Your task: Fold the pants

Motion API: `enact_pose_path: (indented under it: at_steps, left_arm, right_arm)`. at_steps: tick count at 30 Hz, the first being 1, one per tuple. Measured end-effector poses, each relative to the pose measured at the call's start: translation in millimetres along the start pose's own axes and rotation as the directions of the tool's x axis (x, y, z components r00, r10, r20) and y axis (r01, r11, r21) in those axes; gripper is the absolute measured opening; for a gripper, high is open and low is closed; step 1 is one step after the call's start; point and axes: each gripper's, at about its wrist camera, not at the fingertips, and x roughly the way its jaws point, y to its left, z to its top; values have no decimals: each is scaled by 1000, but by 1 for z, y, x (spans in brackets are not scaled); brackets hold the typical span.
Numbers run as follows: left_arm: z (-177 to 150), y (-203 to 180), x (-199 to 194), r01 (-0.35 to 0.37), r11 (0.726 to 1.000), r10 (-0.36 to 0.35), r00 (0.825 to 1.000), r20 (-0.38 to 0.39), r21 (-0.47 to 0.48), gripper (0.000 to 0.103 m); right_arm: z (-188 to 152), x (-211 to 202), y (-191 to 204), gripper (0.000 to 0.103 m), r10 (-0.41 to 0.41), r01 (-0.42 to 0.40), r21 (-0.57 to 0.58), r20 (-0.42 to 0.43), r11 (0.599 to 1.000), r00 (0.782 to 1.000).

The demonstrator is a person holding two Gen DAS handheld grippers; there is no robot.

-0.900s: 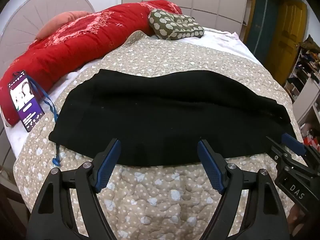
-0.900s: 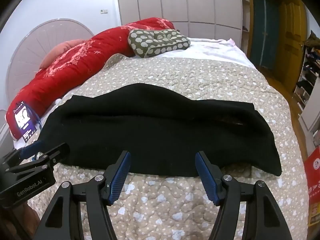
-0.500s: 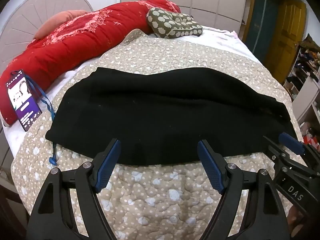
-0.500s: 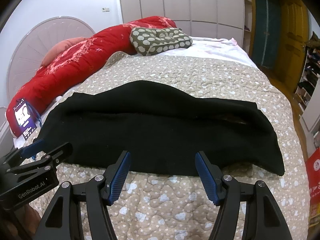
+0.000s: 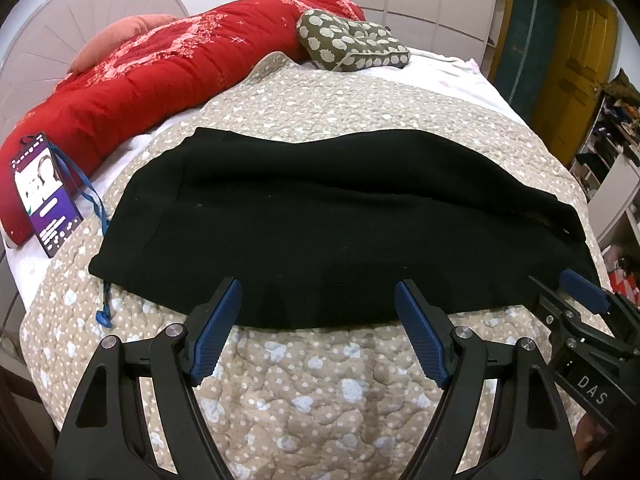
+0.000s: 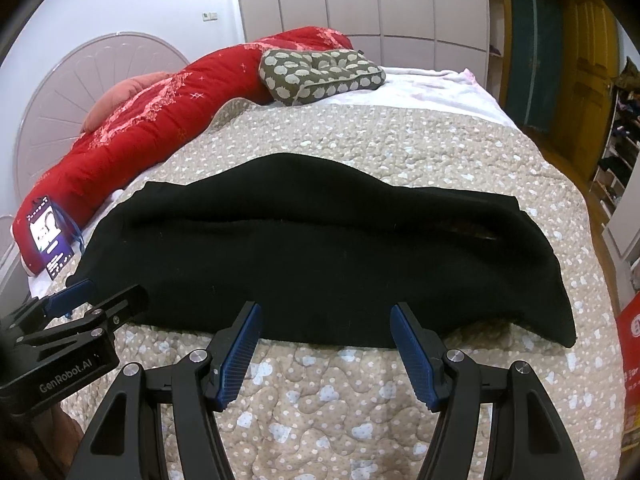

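Beige quilted bedspread (image 5: 320, 380) dotted with white hearts covers most of my view, spread over the bed from 6 o'clock up past the centre. Across its middle lie the black knit pants (image 5: 340, 224), folded lengthwise into a long band running from 9 o'clock to 3 o'clock, flat on the quilt, their near edge just beyond my fingertips. At 10 o'clock a red padded duvet (image 5: 160, 76) with pale stitched patterns is bunched along the bed's side, and at 12 o'clock an olive cushion (image 5: 352, 46) printed with pale shapes rests against it. A purple card on a blue lanyard (image 5: 44, 194) leans against the duvet at 9 o'clock.

My left gripper (image 5: 318, 312) hangs over the pants' near edge with its blue-padded jaws spread wide, nothing between them. My right gripper (image 6: 326, 338) does likewise over the same edge, jaws wide apart and empty. In the left camera the right one shows at 4 o'clock; in the right camera the left one shows at 8 o'clock.
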Motion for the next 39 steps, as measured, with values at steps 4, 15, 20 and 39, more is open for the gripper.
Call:
enact_pose_path:
  at_steps: [4, 15, 20, 39]
  left_arm:
    - [0, 1, 0, -1, 1000, 1, 1000, -2, 0, 80]
    - [2, 4, 3, -5, 1000, 5, 1000, -9, -9, 80]
    - [2, 8, 5, -8, 1000, 8, 1000, -16, -22, 80]
    - [-24, 103, 5, -29, 958, 11, 998, -65, -286, 80]
  right_arm:
    - [-1, 3, 3, 65, -4, 4, -12, 1, 1000, 1000]
    - [0, 4, 4, 65, 2, -2, -11, -18, 1000, 1000]
    - [0, 4, -2, 65, 27, -26, 33, -44, 999, 999]
    - [-35, -9, -79, 65, 44, -36, 134, -52, 990, 998]
